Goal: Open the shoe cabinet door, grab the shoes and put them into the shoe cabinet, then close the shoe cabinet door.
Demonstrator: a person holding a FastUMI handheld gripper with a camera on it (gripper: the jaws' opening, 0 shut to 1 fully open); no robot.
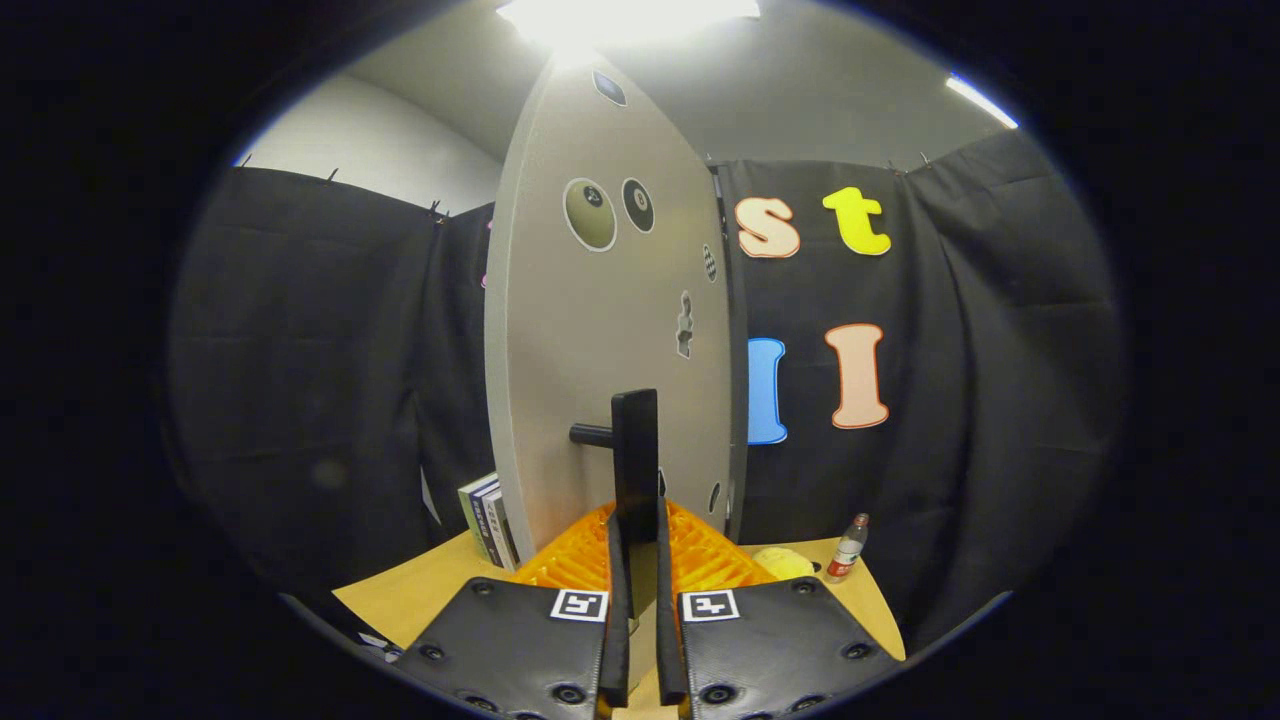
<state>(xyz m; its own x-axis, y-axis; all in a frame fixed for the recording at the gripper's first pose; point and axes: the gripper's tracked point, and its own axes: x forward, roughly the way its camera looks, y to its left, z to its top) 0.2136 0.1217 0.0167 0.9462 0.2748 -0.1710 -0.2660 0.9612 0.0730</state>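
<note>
Looking along the gripper (640,600), we see its jaws drawn close together around the dark upright bar handle (635,465) of the shoe cabinet door (600,330); the bar sits between them, and both fingers (616,620) seem to press its lower end (the contact itself is partly hidden by the fingers). The handle stands off the door on a short dark peg (590,435). The door is a pale grey panel, upright, just ahead of the jaws, with several round stickers (590,213) on its face. Below it, beyond the fingers, lies an orange slatted crate (700,555) on the tan bench (420,590). To the left of the door a few books (487,520) stand upright on the bench. To the right of the crate sit a yellow soft object (783,562) and a small bottle (849,548), upright, near each other.
</note>
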